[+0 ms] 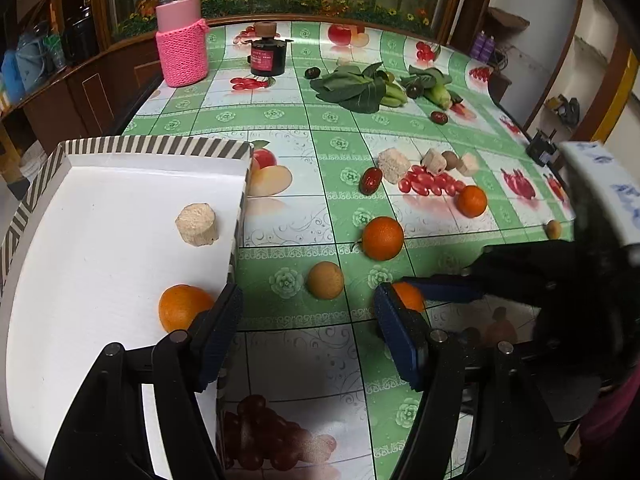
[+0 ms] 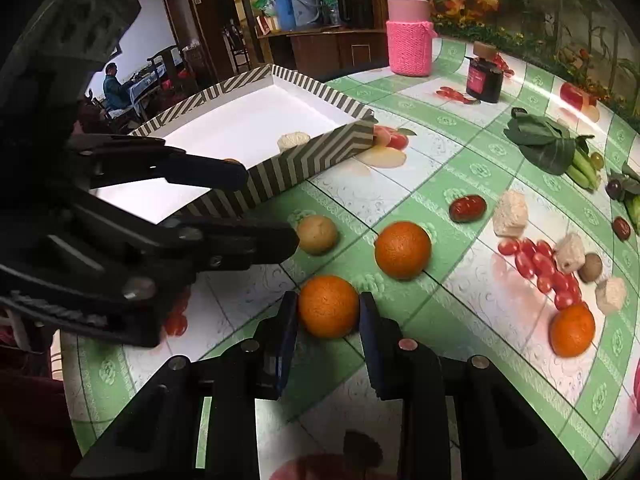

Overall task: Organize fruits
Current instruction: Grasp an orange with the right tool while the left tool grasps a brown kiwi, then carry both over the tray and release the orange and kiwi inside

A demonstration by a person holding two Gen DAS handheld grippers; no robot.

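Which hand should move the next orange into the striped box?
Right: its tongs already bracket an orange on the table. The left tongs hang open and empty by the striped box.

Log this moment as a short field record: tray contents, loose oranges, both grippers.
tray: striped box holding one orange and one beige puffed block
loose oranges on table: three, one of them between the right gripper's pads
right gripper: shut on orange, which sits on the tablecloth
left gripper: open, empty, at the tray's near corner
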